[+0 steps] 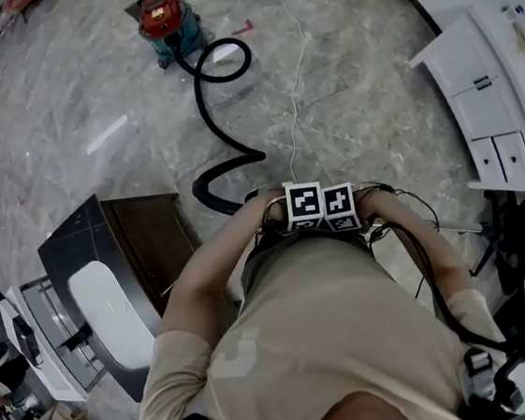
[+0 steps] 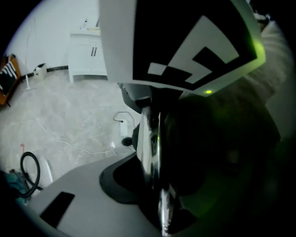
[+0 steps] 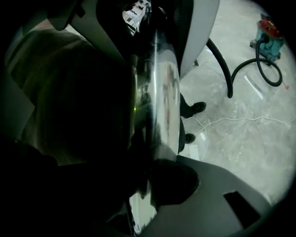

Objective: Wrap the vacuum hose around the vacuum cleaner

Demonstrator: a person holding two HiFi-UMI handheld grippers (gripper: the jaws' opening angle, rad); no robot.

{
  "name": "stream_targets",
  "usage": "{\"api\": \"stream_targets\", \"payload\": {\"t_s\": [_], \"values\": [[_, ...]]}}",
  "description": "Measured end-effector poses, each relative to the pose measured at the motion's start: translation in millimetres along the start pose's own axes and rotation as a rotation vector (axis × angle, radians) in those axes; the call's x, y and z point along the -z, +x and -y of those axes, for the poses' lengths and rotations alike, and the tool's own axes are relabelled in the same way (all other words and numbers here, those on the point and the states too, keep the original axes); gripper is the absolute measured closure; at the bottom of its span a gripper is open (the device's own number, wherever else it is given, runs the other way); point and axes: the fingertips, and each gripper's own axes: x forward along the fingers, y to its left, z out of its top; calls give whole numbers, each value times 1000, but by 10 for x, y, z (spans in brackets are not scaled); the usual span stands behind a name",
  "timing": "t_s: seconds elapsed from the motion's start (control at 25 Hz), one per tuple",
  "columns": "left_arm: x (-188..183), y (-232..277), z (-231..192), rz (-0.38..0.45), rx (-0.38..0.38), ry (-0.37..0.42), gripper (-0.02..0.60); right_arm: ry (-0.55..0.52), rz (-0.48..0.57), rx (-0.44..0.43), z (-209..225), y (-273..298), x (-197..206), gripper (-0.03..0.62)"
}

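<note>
The red-lidded, teal-bodied canister vacuum cleaner (image 1: 166,22) stands on the grey marble floor (image 1: 62,105) at 11 o'clock in the head view, well apart from the person. Its black ribbed vacuum hose (image 1: 209,116) leaves the body, makes one loop just beside it, then snakes toward 6 o'clock and curls up to the hands. None of it is wound round the canister yet.

Both grippers are held close together at the chest. A shiny chrome tube (image 3: 159,92), which I take to be the hose's rigid end, stands between the jaws of the right gripper (image 3: 157,166), and the grey jaw presses against it. The left gripper (image 2: 152,185) shows the same strip of metal against its grey jaw. In each view the second jaw is lost in shadow, so I judge rather than see that both are clamped on the tube.

Several things could go wrong:
- The chrome is smooth, so the tube may twist or slide in the jaws once the hose's weight pulls on it.
- Pulling from here could drag or tip the light canister across the polished floor rather than gather the slack.
- The slack lies near the person's dark shoes (image 3: 194,108), so walking toward 11 o'clock risks a snag.
- A thin white cable (image 1: 293,107) runs from 12 o'clock close beside the hose and could get swept into the coils.
- The loop by the canister may kink if it is tightened carelessly.
</note>
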Motion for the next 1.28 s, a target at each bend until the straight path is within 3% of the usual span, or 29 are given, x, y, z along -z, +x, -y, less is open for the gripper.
{"api": "stream_targets", "payload": {"t_s": [0.16,0.32,0.48,0.6,0.68,0.76,0.84,1.0,1.16,1.24,1.28], "values": [[541,-232,-13,-31,125,17,426,53,79,-70,-23,-136,-581,505],[905,-421,-161,-40,151,20,426,80,145,-66,161,-313,-993,505],[980,-523,-195,4,195,-43,428,57,177,-28,272,-469,-1093,505],[920,-548,-158,65,226,-80,428,52,216,63,326,-577,-1066,500],[897,-577,-157,115,252,-114,430,88,256,199,464,-710,-1010,464],[881,-596,-166,167,280,-151,428,168,295,348,605,-866,-860,399],[866,-630,-224,201,288,-189,428,244,394,420,721,-1005,-825,344],[897,-640,-327,217,330,-310,428,422,580,418,893,-1310,-669,307],[900,-637,-472,246,362,-469,430,590,708,509,1259,-1497,46,304],[812,-669,-623,271,363,-544,434,782,879,497,1650,-1519,527,304],[763,-682,-697,289,364,-580,434,937,1020,419,1852,-1471,768,304]]}}
